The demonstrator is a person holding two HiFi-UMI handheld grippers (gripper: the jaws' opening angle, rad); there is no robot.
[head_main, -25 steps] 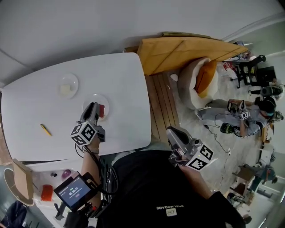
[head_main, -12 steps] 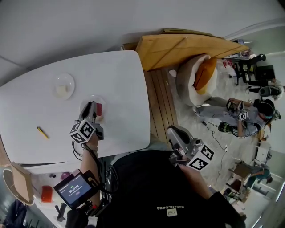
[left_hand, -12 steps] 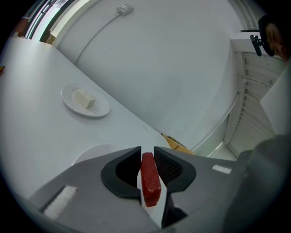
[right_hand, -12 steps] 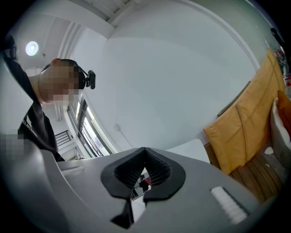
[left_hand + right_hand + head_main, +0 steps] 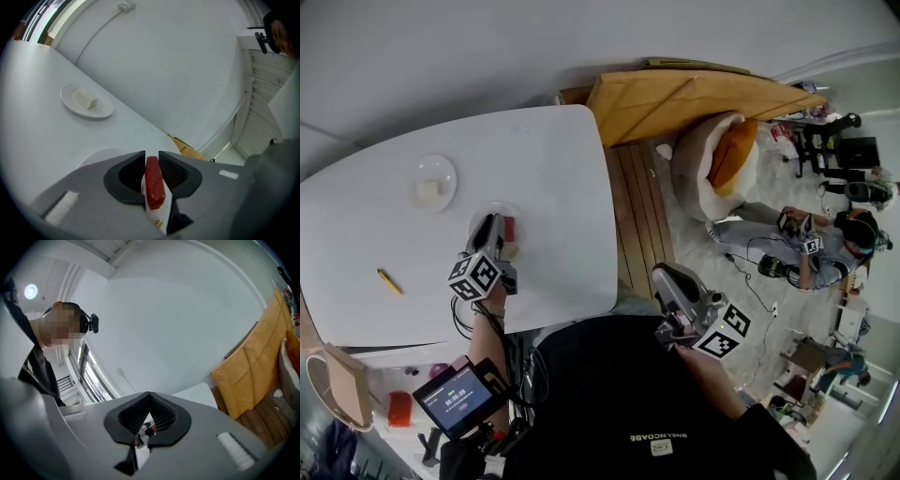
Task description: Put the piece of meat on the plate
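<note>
Red meat [image 5: 154,187], pale along its underside, is clenched between the jaws of my left hand-held gripper [image 5: 151,157], poised over the near plate [image 5: 492,208] on the white worktop [image 5: 553,178]. Little has changed in the past second: the hand-held gripper has kept its place above the plate and its grip has not slackened. By my reading the carry is over, and only lowering and release remain. No view lets me say whether the meat already touches the plate.

My right hand-held gripper [image 5: 150,397] is closed on nothing, held off the worktop's edge, out over the floor and well apart from the work.

Farther along the worktop sits a second plate [image 5: 442,167] bearing a white block [image 5: 86,99]. It lies well clear of the near plate. A yellow pencil [image 5: 389,280] lies by itself towards my left. Nothing stands between the meat and its plate. As I judge it, the only hazard is the meat sticking to a pad on release or landing across the rim.
</note>
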